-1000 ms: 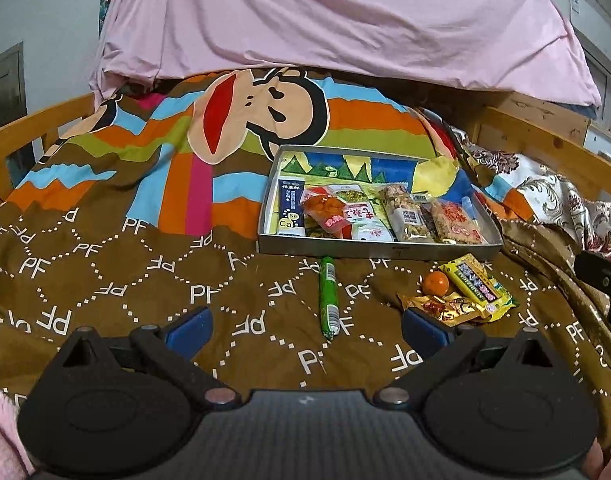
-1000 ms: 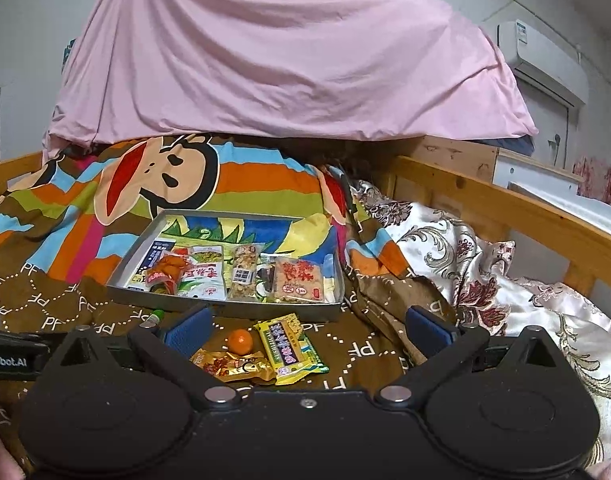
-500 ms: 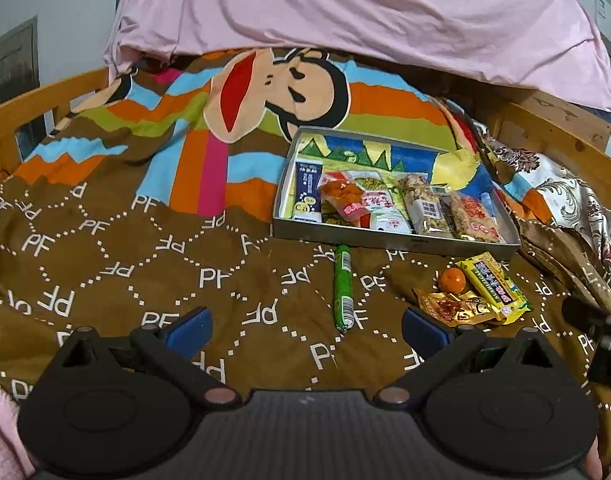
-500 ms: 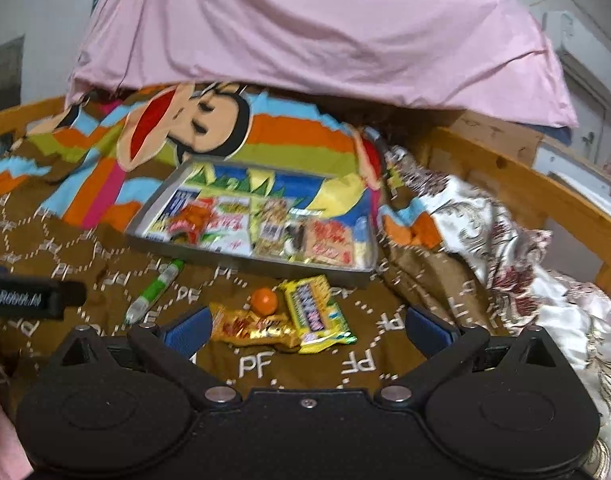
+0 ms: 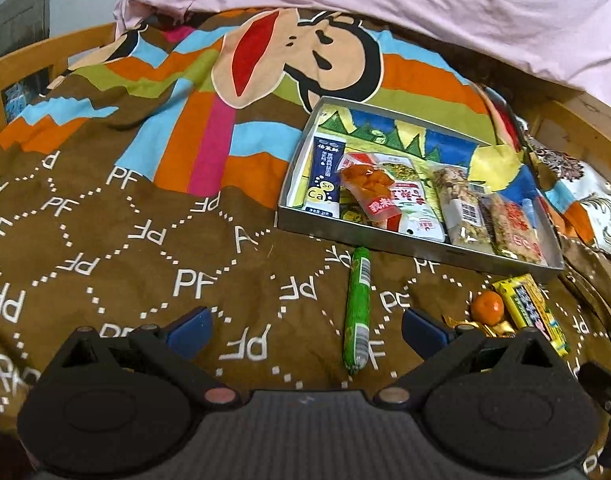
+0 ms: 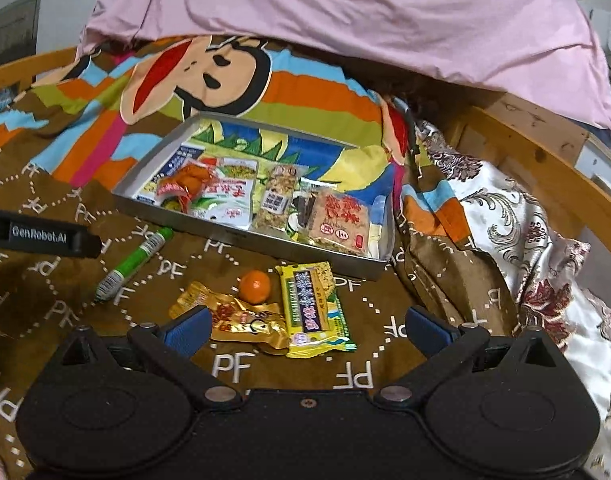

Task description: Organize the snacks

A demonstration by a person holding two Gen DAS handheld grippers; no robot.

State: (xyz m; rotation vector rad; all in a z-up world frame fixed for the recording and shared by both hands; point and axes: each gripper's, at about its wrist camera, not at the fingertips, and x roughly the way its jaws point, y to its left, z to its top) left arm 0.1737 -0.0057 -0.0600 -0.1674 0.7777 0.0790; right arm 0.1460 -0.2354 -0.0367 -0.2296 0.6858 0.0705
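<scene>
A grey metal tray holding several snack packets rests on the brown blanket. In front of it lie a green sausage stick, a small orange, a gold packet and a yellow wafer packet. My left gripper is open, low over the blanket, with the sausage stick lying between its fingers toward the right one. My right gripper is open just above the gold and yellow packets, which lie between its fingers.
The brown "PF" blanket covers the bed, with a cartoon-print section behind the tray. A pink sheet hangs at the back. A wooden bed rail and a floral quilt border the right side.
Both grippers have dropped lower and tilted toward the blanket. The left now straddles the sausage stick; the right has closed in on the gold and yellow packets. Both stay open.
</scene>
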